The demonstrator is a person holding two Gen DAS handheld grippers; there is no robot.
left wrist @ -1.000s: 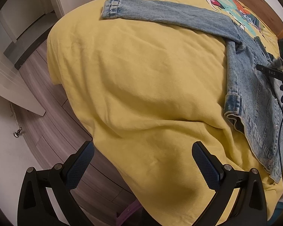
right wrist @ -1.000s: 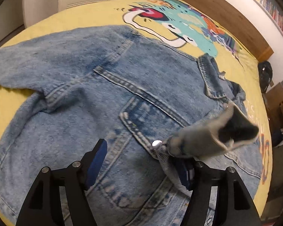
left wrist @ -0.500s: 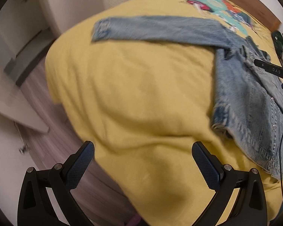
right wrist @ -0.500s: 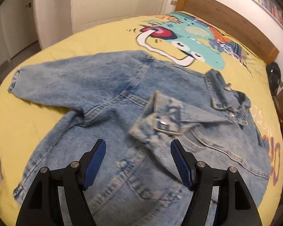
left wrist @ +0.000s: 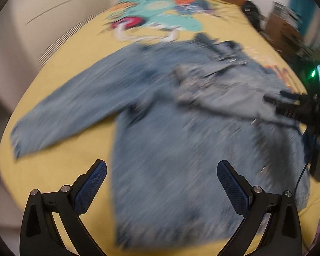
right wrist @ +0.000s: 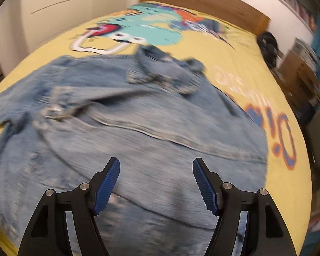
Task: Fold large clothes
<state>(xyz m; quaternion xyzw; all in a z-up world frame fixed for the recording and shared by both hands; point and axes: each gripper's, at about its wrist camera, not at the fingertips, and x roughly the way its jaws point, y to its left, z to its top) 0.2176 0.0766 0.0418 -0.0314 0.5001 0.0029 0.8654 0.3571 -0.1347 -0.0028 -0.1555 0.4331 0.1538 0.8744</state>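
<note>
One sleeve (right wrist: 59, 108) of your denim jacket (right wrist: 138, 140) already lies folded across its chest, so the other sleeve (left wrist: 59, 111), stretched out flat on the yellow bedspread (right wrist: 234, 64), looks next. Your left gripper (left wrist: 162, 183) and right gripper (right wrist: 156, 183) hover over the jacket, jaws spread, holding nothing.

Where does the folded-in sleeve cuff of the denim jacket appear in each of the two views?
Left wrist view: the cuff lies right of centre, upper half, on the jacket.
Right wrist view: the cuff lies at the left, on the jacket's chest.
Shared landmark: the cartoon print on the yellow bedspread.
</note>
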